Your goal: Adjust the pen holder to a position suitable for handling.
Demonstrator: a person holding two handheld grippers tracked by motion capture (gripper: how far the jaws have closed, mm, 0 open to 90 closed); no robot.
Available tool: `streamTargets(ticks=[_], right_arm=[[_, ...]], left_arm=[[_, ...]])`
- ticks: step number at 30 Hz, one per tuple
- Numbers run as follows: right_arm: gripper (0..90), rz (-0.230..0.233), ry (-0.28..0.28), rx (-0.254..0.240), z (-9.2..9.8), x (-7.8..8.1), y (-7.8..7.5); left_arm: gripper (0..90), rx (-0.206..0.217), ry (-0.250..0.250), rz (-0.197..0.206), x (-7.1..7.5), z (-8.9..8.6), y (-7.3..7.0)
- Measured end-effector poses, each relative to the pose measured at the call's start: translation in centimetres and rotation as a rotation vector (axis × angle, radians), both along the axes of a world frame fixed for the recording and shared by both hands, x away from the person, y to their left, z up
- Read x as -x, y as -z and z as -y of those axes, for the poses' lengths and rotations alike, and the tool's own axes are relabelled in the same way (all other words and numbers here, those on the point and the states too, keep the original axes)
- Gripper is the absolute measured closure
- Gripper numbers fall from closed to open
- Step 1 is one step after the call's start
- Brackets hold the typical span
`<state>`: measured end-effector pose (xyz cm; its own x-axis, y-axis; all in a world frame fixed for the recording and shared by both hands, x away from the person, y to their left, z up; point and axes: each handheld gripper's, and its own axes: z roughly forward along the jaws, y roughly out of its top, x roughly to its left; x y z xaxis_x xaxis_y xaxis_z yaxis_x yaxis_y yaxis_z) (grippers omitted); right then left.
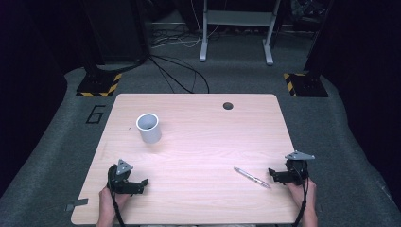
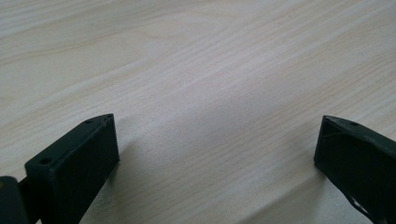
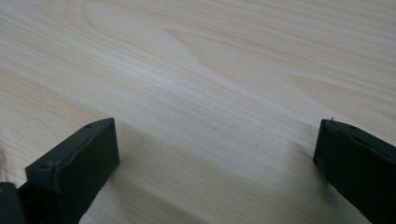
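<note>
A white cylindrical cup (image 1: pixel 149 127) stands upright on the left back part of the light wood table (image 1: pixel 198 142). A pen (image 1: pixel 252 178) lies at the front right, just left of my right gripper (image 1: pixel 273 174). That right gripper (image 3: pixel 217 140) is open, jaws wide apart over bare wood. My left gripper (image 1: pixel 142 183) rests at the front left, well in front of the cup. In its own view the left gripper (image 2: pixel 217 140) is open with nothing between its jaws.
A dark round cable hole (image 1: pixel 228 105) sits near the table's back edge. Beyond the table are grey carpet, black cables (image 1: pixel 179 75), a white stand's legs (image 1: pixel 236 33) and two black-and-yellow striped bases (image 1: pixel 99 85).
</note>
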<state>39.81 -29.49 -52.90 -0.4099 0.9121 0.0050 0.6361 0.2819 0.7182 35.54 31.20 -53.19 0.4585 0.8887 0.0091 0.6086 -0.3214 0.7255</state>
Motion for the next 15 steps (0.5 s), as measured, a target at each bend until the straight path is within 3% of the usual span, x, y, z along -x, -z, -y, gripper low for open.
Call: streamTargets(ticks=[5, 8, 9, 10, 11, 12, 15], right_arm=[[0.0, 0.004, -0.004, 0.004, 0.0, 0.0, 0.0], [0.0, 0.003, -0.003, 0.004, 0.0, 0.0, 0.0], [0.0, 0.004, -0.001, 0.003, 0.0, 0.0, 0.0], [0.0, 0.004, -0.002, 0.003, 0.0, 0.0, 0.0], [0.0, 0.003, -0.003, 0.004, 0.0, 0.0, 0.0], [0.0, 0.003, -0.007, 0.006, 0.1, 0.0, 0.0], [0.0, 0.002, -0.007, 0.005, 0.1, -0.1, 0.0]], left_arm=[[0.0, -0.006, 0.008, -0.011, -0.1, 0.0, -0.1], [0.0, -0.005, -0.005, 0.007, -0.2, 0.2, 0.0], [0.0, -0.009, 0.003, -0.009, -0.2, 0.2, -0.1], [0.0, 0.000, -0.002, 0.005, -0.3, 0.3, 0.0], [0.1, 0.003, -0.001, -0.015, -0.4, 0.3, -0.3], [0.1, 0.021, -0.005, 0.003, -0.7, 0.5, -0.5], [0.1, 0.024, 0.001, -0.003, -0.9, 0.5, -1.0]])
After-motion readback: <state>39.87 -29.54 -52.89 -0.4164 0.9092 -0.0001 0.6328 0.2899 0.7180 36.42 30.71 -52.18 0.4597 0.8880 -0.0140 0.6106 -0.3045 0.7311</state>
